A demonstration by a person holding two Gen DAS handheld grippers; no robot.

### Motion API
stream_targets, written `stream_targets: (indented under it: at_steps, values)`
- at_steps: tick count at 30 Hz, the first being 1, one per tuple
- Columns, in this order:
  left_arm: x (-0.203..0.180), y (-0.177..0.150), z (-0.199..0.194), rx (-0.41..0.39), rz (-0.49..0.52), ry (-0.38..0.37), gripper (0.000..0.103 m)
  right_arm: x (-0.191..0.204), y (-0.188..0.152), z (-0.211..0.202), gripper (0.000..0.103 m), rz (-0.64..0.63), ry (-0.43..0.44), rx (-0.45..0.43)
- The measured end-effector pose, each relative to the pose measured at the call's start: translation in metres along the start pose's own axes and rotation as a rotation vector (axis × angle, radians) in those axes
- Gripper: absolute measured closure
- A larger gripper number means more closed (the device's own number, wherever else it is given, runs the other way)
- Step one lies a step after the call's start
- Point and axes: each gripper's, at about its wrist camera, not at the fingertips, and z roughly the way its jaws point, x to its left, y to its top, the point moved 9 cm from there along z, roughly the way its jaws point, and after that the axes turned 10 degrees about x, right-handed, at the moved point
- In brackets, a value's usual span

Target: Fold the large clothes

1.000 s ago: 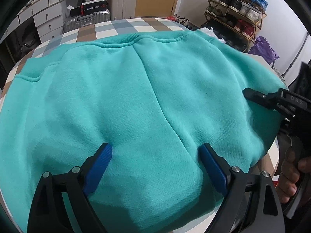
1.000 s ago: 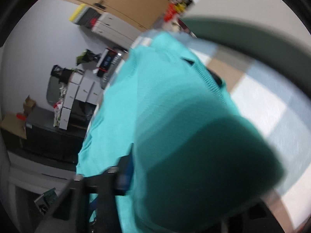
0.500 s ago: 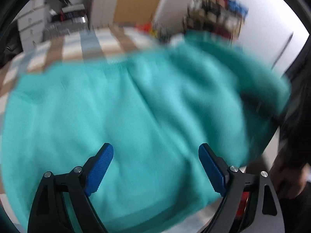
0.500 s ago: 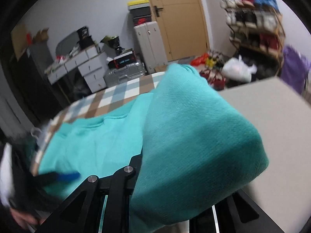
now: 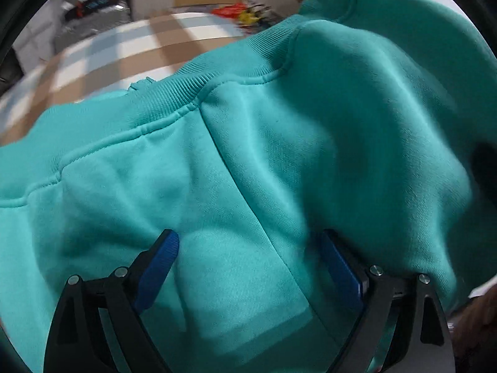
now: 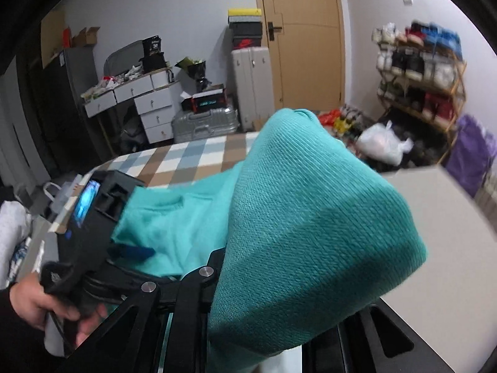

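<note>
Teal sweatshirt point(image 5: 279, 155) drapes the right gripper point(image 6: 264, 326).

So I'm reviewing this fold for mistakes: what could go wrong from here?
1. The left tool sits open over the teal sweatshirt, pinning nothing, so the body may drag across the checkered table.
2. The right tool's grip is hidden under the draped ribbed edge; a shallow pinch could slip mid-fold.
</note>
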Motion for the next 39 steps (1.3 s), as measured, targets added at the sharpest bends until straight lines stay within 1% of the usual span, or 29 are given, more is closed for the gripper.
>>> stream_targets:
  at_steps: [1, 2, 4, 5, 6, 7, 8, 9, 10, 11, 12, 13, 14, 15, 16, 19, 20, 21, 22, 24, 26, 27, 29, 31, 33, 35, 36, 37, 39]
  values:
    - [-0.002, -0.002, -0.005, 0.004, -0.001, -0.030, 0.014, -0.003, 0.005, -0.007, 0.087, -0.013, -0.019, -0.016]
    - [0.002, -0.010, -0.016, 0.004, -0.017, -0.034, 0.014, -0.005, 0.010, -0.014, 0.087, -0.027, -0.035, -0.028]
    - [0.012, -0.024, -0.037, -0.050, -0.025, 0.000, 0.014, -0.009, 0.014, -0.022, 0.087, -0.046, -0.055, -0.042]
    - [0.018, -0.034, -0.049, -0.096, -0.028, 0.007, 0.014, -0.010, 0.013, -0.022, 0.087, -0.062, -0.062, -0.041]
    - [0.029, -0.047, -0.053, -0.127, -0.057, 0.047, 0.014, -0.010, 0.010, -0.021, 0.087, -0.076, -0.075, -0.039]
    - [0.033, -0.055, -0.046, -0.105, -0.060, 0.075, 0.014, -0.008, 0.006, -0.018, 0.087, -0.095, -0.096, -0.034]
    - [0.035, -0.064, -0.028, -0.042, -0.031, 0.080, 0.014, -0.005, 0.003, -0.015, 0.087, -0.121, -0.113, -0.028]
    - [0.033, -0.065, -0.015, -0.044, -0.006, 0.075, 0.011, -0.002, 0.003, -0.013, 0.087, -0.145, -0.128, -0.025]
    - [0.033, -0.064, -0.015, -0.082, -0.002, 0.056, 0.011, 0.002, 0.004, -0.012, 0.087, -0.167, -0.139, -0.022]
    - [0.032, -0.064, -0.017, -0.091, -0.010, 0.047, 0.010, 0.007, 0.005, -0.012, 0.087, -0.179, -0.134, -0.018]
    - [0.031, -0.063, -0.019, -0.075, -0.019, 0.036, 0.010, 0.014, 0.006, -0.015, 0.087, -0.197, -0.143, -0.027]
    - [0.031, -0.062, -0.020, -0.072, -0.024, 0.017, 0.010, 0.021, 0.008, -0.019, 0.087, -0.213, -0.149, -0.038]
    - [0.034, -0.062, -0.023, -0.072, -0.031, -0.025, 0.010, 0.035, 0.009, -0.025, 0.087, -0.251, -0.152, -0.058]
    - [0.038, -0.062, -0.029, -0.079, -0.040, -0.098, 0.010, 0.044, 0.009, -0.029, 0.087, -0.276, -0.153, -0.073]
    - [0.039, -0.060, -0.031, -0.082, -0.045, -0.142, 0.010, 0.061, 0.009, -0.034, 0.087, -0.321, -0.161, -0.092]
    - [0.050, -0.065, -0.056, -0.063, -0.080, -0.332, 0.011, 0.108, 0.005, -0.043, 0.087, -0.464, -0.202, -0.140]
    - [0.056, -0.069, -0.067, -0.058, -0.100, -0.374, 0.011, 0.127, 0.001, -0.043, 0.087, -0.512, -0.207, -0.145]
    - [0.063, -0.072, -0.083, -0.065, -0.110, -0.389, 0.011, 0.138, -0.003, -0.043, 0.087, -0.544, -0.208, -0.147]
    - [0.071, -0.076, -0.097, -0.087, -0.113, -0.383, 0.011, 0.152, -0.009, -0.041, 0.087, -0.578, -0.207, -0.148]
    - [0.097, -0.088, -0.133, -0.159, -0.127, -0.340, 0.011, 0.182, -0.027, -0.032, 0.087, -0.640, -0.191, -0.125]
    - [0.120, -0.098, -0.156, -0.196, -0.140, -0.320, 0.011, 0.202, -0.047, -0.019, 0.087, -0.669, -0.175, -0.095]
    - [0.134, -0.105, -0.162, -0.192, -0.160, -0.324, 0.011, 0.209, -0.054, -0.014, 0.086, -0.676, -0.171, -0.081]
    - [0.150, -0.110, -0.160, -0.181, -0.194, -0.345, 0.011, 0.225, -0.069, -0.002, 0.086, -0.685, -0.155, -0.063]
    - [0.166, -0.116, -0.147, -0.135, -0.239, -0.361, 0.011, 0.237, -0.078, 0.005, 0.086, -0.695, -0.147, -0.055]
    - [0.175, -0.123, -0.140, -0.100, -0.275, -0.392, 0.011, 0.248, -0.088, 0.012, 0.084, -0.689, -0.125, -0.034]
    - [0.179, -0.126, -0.139, -0.082, -0.284, -0.396, 0.011, 0.255, -0.095, 0.016, 0.083, -0.677, -0.104, -0.028]
    - [0.181, -0.127, -0.140, -0.088, -0.285, -0.391, 0.011, 0.257, -0.098, 0.019, 0.082, -0.670, -0.102, -0.023]
    - [0.177, -0.134, -0.148, -0.091, -0.286, -0.388, 0.011, 0.259, -0.100, 0.019, 0.081, -0.669, -0.107, -0.025]
    - [0.181, -0.130, -0.153, -0.099, -0.289, -0.377, 0.011, 0.264, -0.109, 0.017, 0.079, -0.682, -0.115, -0.028]
